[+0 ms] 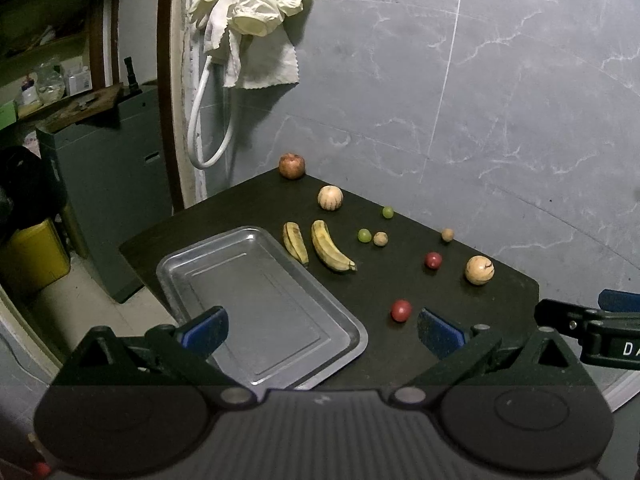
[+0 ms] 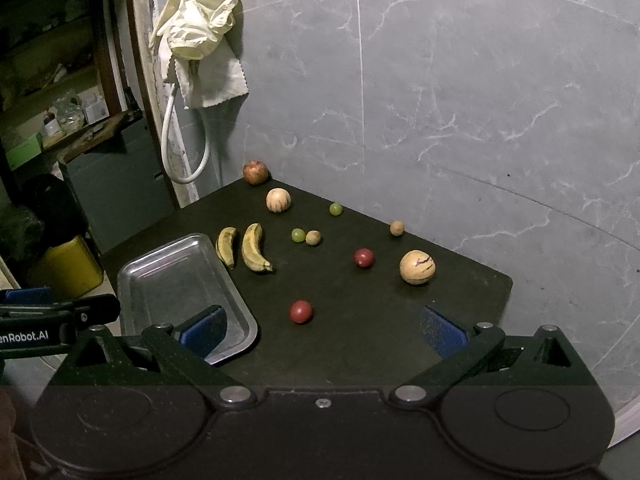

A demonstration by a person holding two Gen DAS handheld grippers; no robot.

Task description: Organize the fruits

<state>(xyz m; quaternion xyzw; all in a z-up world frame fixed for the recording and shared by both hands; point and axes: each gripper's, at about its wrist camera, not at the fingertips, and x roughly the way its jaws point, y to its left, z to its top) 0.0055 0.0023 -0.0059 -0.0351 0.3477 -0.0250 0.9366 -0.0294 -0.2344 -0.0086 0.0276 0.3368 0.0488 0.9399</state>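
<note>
Eleven fruits lay loose on the dark counter (image 2: 360, 340), none yet in the tray (image 1: 208, 276) at its left edge. Beside the tray's far right rim sat two bananas (image 1: 296, 243), then grapes (image 1: 364, 235), two red fruits and a striped melon (image 1: 479, 270) toward the right edge. The left tool (image 1: 322, 330) hung over the tray with jaws apart and empty; the right tool (image 2: 322, 330) hung likewise over the near edge. The near red fruit (image 2: 301, 311) looked the easiest first pick: round, so it wanted a centred, gentle squeeze to keep it from rolling.
</note>
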